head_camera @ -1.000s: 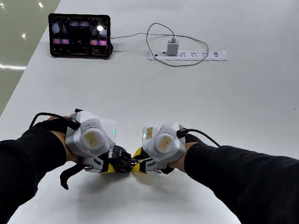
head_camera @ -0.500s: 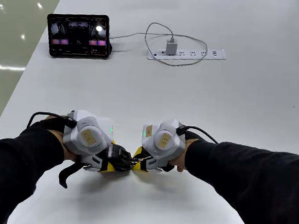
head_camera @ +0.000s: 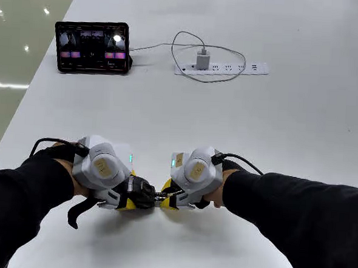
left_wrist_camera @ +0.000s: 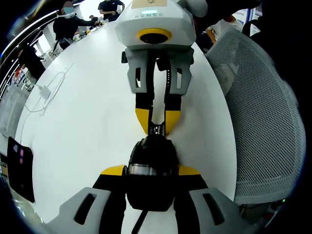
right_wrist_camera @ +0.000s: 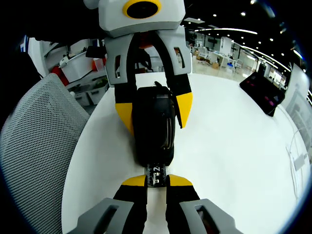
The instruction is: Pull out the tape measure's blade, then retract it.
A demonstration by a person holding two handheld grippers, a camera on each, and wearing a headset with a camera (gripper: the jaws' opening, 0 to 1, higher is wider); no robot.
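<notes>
A black tape measure (head_camera: 144, 191) lies low over the white table (head_camera: 186, 122) near its front edge. My left gripper (head_camera: 131, 195) is shut on the case (left_wrist_camera: 151, 161), with a yellow fingertip on each side. My right gripper (head_camera: 166, 199) faces it, almost touching, and is shut on the blade's tip. In the right gripper view a short length of blade (right_wrist_camera: 156, 173) with printed numbers runs from the case (right_wrist_camera: 153, 126) into my right gripper (right_wrist_camera: 157, 181). In the left gripper view the right gripper's yellow fingertips (left_wrist_camera: 144, 117) pinch the blade's end.
A tablet (head_camera: 91, 46) stands at the far left of the table. A white power strip (head_camera: 231, 67) with a charger and looped cable lies behind the middle. The table's left edge drops to a glossy floor (head_camera: 14, 51). A grey mesh chair (left_wrist_camera: 258, 122) is close behind.
The head camera has shifted a little. Both grippers stay close together with the same holds; the left hand sits slightly further left.
</notes>
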